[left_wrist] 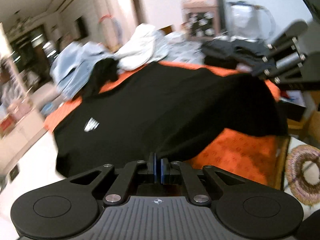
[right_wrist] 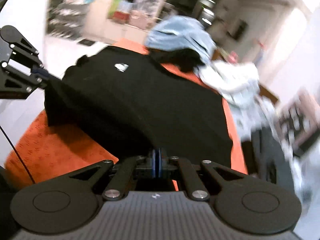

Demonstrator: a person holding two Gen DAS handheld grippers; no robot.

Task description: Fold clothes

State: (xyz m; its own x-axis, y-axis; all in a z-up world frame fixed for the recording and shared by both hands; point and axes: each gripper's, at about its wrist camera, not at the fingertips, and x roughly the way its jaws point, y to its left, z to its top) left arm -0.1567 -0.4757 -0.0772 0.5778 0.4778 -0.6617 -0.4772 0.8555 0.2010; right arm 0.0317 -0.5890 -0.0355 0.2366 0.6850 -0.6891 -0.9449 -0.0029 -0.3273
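On the orange patterned cloth [left_wrist: 240, 150] that is covering the work surface, a black short-sleeved T-shirt with a small white chest emblem [left_wrist: 160, 104] is lying spread out, its emblem [left_wrist: 91, 124] facing up and its near hem being held up off the cloth at two points. The left gripper [left_wrist: 158, 170], seen from its own camera, is standing with its blue-padded jaws drawn almost together, a thin fold of the black hem appearing to be pinched between the pads; from the right wrist view the same gripper [right_wrist: 43, 74] is reaching in from the left edge and meeting a raised corner of the shirt. The right gripper [right_wrist: 157, 165] is likewise showing its jaws pressed nearly closed on the hem directly before it, and in the left wrist view it [left_wrist: 258, 73] is entering from the right and touching the shirt's far right corner. Beyond the shirt, a heap of pale blue denim garments [left_wrist: 76, 64], a crumpled white garment [left_wrist: 140, 48] and a pile of dark grey clothing [left_wrist: 236, 50] are resting along the far edge of the cloth. A round woven mat [left_wrist: 304, 172] is lying on the pale floor to the right. Both views are blurring somewhat, so the finer detail of each grip is remaining uncertain
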